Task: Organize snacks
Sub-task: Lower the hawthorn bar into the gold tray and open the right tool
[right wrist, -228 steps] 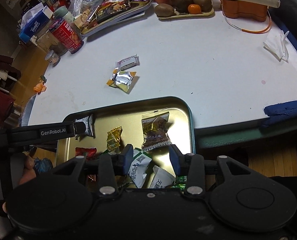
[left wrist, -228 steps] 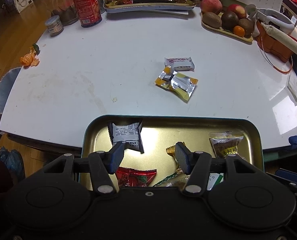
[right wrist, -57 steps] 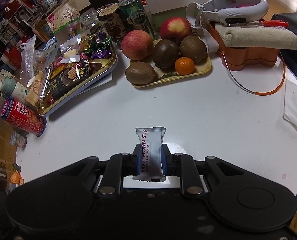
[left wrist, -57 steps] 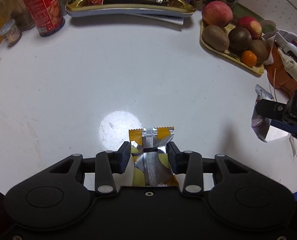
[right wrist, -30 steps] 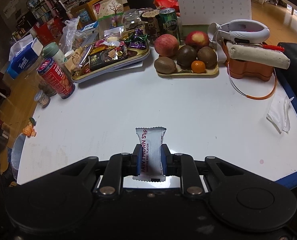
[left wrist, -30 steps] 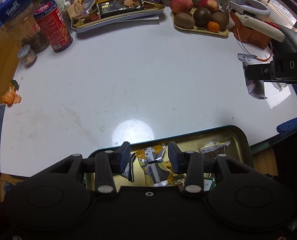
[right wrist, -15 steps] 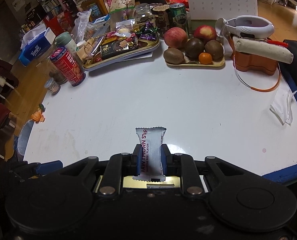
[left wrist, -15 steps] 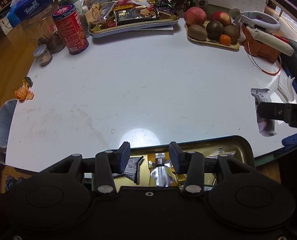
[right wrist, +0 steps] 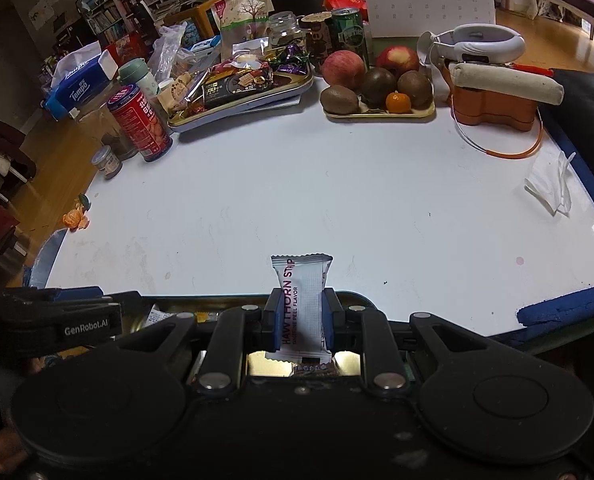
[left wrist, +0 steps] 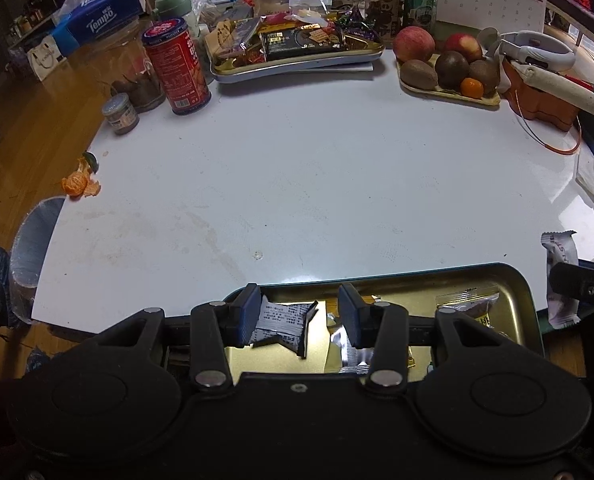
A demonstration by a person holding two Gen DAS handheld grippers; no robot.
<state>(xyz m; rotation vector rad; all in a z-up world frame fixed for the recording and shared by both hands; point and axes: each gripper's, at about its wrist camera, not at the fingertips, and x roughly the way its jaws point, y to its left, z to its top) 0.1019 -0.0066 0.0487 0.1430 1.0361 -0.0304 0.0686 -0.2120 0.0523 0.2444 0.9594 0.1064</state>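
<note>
My left gripper (left wrist: 299,312) stands open over the gold tray (left wrist: 417,290) at the table's near edge, holding nothing. Below it in the tray lie a black-and-white packet (left wrist: 281,322), a yellow-and-silver packet (left wrist: 351,354) under the right finger, and a brown snack bag (left wrist: 471,306). My right gripper (right wrist: 300,320) is shut on a white hawthorn strip packet (right wrist: 301,300), which stands upright over the tray's far rim (right wrist: 353,294). The same packet (left wrist: 561,258) shows at the right edge of the left wrist view.
At the back of the white table (left wrist: 317,168) are a second tray of snacks (left wrist: 297,54), a fruit tray (left wrist: 449,76), a red can (left wrist: 177,68) and a small jar (left wrist: 120,114). Orange peel (left wrist: 79,184) lies at the left edge, a tissue (right wrist: 551,188) at the right.
Both grippers have drawn back toward the near edge. The yellow packet, earlier between my left fingers, now lies in the tray under the right finger. The right gripper has carried the hawthorn packet over the tray.
</note>
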